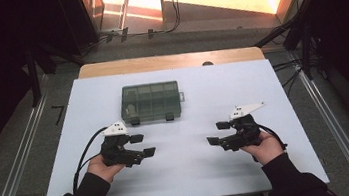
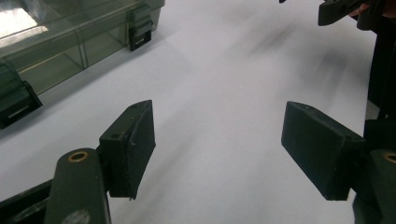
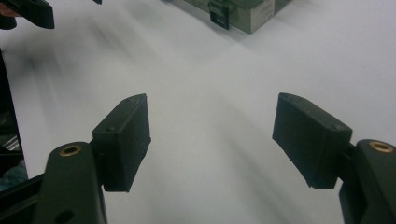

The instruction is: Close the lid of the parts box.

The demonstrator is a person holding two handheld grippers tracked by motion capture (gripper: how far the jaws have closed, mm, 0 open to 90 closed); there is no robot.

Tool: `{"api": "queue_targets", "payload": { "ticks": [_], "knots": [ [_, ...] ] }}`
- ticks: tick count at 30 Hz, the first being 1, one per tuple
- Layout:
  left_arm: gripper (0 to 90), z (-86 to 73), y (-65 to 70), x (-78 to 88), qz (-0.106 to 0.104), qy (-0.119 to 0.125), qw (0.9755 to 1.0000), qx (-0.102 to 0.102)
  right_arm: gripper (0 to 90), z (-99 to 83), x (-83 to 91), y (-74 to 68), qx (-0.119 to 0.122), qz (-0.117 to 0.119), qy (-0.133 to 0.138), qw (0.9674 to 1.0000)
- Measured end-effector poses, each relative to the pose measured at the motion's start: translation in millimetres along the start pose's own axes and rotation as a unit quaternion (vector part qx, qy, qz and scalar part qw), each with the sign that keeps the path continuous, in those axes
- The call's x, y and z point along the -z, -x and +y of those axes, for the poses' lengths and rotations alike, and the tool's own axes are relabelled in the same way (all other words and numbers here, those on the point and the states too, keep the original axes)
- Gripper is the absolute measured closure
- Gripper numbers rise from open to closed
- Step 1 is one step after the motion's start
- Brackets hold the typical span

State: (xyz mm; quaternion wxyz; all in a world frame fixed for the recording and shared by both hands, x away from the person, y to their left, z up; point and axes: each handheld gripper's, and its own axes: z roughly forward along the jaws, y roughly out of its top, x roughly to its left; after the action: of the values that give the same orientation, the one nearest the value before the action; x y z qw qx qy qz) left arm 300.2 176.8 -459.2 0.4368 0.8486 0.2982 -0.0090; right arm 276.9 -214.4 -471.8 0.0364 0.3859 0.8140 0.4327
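White tabletop (image 1: 186, 172) is bearing a green compartment box (image 1: 151, 102), sitting closed toward the far edge. Left gripper (image 1: 141, 146) and right gripper (image 1: 218, 133) are hovering nearer, jaws spread wide, gripping nothing, box lying well beyond both

White-topped table (image 1: 182, 177), closed green compartment box (image 1: 151, 102) toward its far side.

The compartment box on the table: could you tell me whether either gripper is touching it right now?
No: in the high view the compartment box lies apart from the left gripper and the right gripper, with bare table between.
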Motion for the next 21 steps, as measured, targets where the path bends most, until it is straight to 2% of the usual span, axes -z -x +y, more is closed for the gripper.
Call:
{"api": "queue_targets", "payload": {
  "ticks": [21],
  "knots": [
    [26.2, -20.4, -7.0, 17.9, 0.009, -0.018, 0.9998, 0.005, 25.6, -32.8, 25.6, 7.5, -0.022, -0.024, 0.003, 0.9995]
  ]
}}
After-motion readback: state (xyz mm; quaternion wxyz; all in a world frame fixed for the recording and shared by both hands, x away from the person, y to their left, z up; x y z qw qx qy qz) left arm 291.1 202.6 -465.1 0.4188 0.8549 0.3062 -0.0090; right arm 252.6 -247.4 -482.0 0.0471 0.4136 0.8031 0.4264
